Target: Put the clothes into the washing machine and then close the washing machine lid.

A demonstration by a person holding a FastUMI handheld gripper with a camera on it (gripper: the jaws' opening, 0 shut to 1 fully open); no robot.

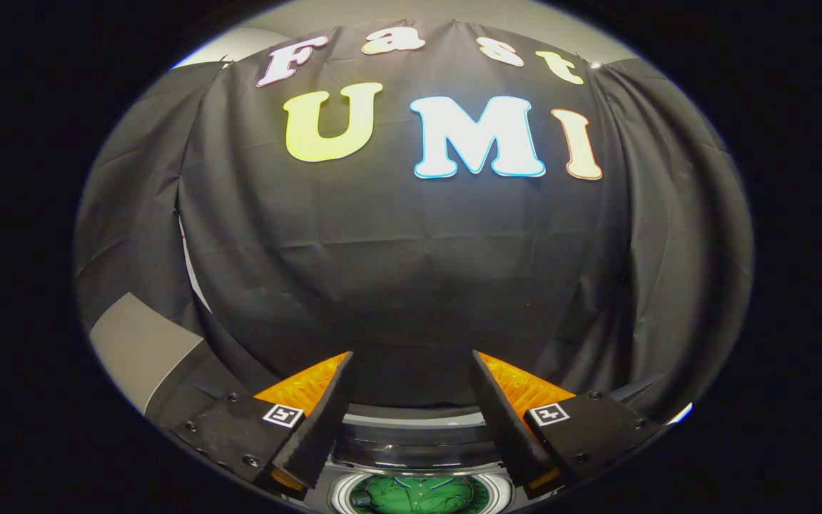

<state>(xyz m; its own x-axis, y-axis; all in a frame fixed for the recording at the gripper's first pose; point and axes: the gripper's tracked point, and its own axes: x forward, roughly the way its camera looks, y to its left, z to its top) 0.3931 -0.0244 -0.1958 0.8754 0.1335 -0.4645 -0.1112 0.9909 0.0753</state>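
Note:
My gripper [412, 355] is open, its two fingers spread wide with nothing between them, pointing at the black cloth wall. Low down between the finger bases lies the washing machine [418, 435], seen from above. Its round drum opening has a pale rim [340, 492]. A green garment [418, 495] lies inside the drum. A dark glossy band, which may be the raised lid [418, 451], runs just beyond the opening.
The black cloth wall [411, 271] hangs close ahead. A grey panel [136, 350] stands beyond the left finger. A pale ceiling [418, 14] shows above the cloth.

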